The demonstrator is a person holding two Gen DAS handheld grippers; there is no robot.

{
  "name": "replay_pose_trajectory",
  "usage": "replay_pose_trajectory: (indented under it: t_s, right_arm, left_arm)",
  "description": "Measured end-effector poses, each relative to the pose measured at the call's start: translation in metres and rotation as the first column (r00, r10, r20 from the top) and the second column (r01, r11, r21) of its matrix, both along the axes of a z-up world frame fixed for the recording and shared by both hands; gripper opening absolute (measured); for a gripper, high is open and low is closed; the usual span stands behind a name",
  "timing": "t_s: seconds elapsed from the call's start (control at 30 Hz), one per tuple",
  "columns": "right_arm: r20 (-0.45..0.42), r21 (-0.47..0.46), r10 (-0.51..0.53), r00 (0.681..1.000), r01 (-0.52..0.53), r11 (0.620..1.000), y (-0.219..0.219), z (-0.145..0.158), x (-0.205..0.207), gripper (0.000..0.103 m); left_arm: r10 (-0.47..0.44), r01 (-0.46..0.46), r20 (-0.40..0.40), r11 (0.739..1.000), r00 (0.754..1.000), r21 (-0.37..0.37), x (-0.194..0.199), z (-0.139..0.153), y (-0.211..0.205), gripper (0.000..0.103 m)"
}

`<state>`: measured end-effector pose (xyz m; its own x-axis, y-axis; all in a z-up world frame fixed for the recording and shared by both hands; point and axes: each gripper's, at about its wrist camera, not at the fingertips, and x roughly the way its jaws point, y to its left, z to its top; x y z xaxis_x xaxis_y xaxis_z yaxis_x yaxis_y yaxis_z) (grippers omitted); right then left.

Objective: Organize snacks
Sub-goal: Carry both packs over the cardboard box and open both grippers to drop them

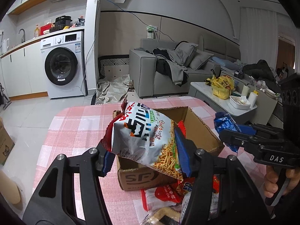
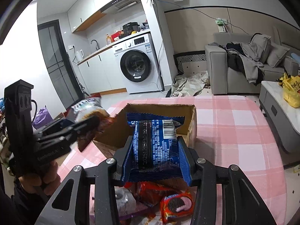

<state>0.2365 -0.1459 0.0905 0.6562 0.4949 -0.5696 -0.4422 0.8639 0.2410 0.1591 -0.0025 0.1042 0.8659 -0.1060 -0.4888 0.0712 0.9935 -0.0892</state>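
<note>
My left gripper is shut on a white and red bag of noodle snacks, held just above the near wall of an open cardboard box on the pink checked table. My right gripper is shut on a blue biscuit packet, held before the same cardboard box. That right gripper shows at the right of the left wrist view with the blue packet. At the left of the right wrist view is the left gripper, blurred, holding its bag.
Loose snack packs lie on the tablecloth under the grippers: red packets and a red cookie pack. A coffee table with a yellow bag stands to the right. A sofa and washing machine are beyond.
</note>
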Motion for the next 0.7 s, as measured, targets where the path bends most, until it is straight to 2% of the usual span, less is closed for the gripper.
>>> replay_pose_trajectory:
  t_s: [0.37,0.7]
  right_arm:
    - [-0.041,0.002,0.002,0.999,-0.002,1.000,0.021,-0.020,0.033,0.044]
    - [-0.081,-0.025,0.017,0.997,-0.019,1.000,0.035,-0.037,0.057,0.044]
  left_arm:
    - [-0.010,0.011,-0.061,1.000,0.998,0.028,0.058,-0.028,-0.019,0.054]
    - [-0.012,0.015,-0.089,0.999,0.996,0.029,0.081,-0.048,-0.029,0.054]
